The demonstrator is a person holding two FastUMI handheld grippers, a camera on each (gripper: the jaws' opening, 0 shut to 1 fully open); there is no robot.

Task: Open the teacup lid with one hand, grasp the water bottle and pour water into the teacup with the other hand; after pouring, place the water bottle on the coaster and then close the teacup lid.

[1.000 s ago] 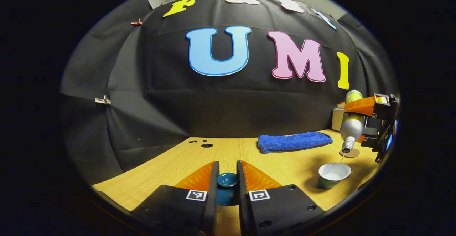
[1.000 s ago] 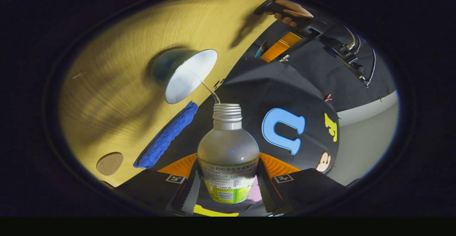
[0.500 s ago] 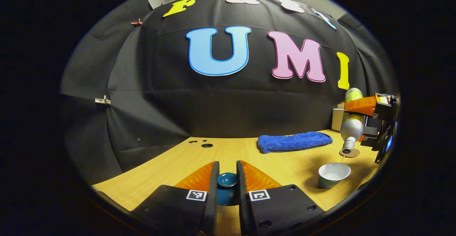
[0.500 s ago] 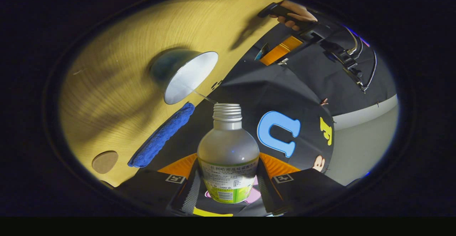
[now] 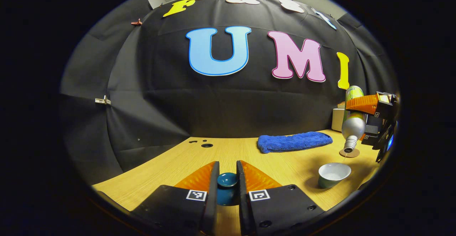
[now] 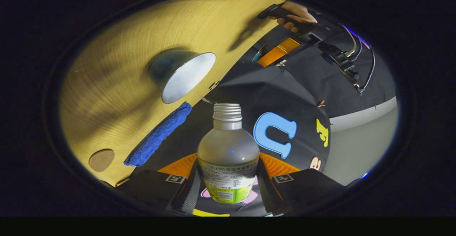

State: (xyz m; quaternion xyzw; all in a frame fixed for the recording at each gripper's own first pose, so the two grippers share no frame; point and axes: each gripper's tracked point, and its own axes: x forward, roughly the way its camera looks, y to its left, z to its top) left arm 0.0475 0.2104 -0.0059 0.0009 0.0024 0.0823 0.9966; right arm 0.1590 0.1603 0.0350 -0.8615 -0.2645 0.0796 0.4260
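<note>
Teacup, a white-lined bowl-shaped ceramic one (image 5: 333, 174), stands uncovered on the wooden counter (image 5: 278, 163). Above it, the right hand-held gripper (image 6: 228, 188) pinches a tilted, uncapped clear plastic water bottle (image 6: 228, 154). Beyond the teacup lie a round cork coaster (image 5: 349, 153) and a blue towel (image 5: 294, 141). Left of the teacup, the left hand-held gripper (image 5: 226, 186) pinches its dark teal lid (image 5: 227, 184).

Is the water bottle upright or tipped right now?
Tipped. In the left gripper view the water bottle points its neck down beside the teacup, held by the right gripper.

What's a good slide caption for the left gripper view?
Left gripper holds the teacup lid while the tilted water bottle hangs above the open teacup.
</note>
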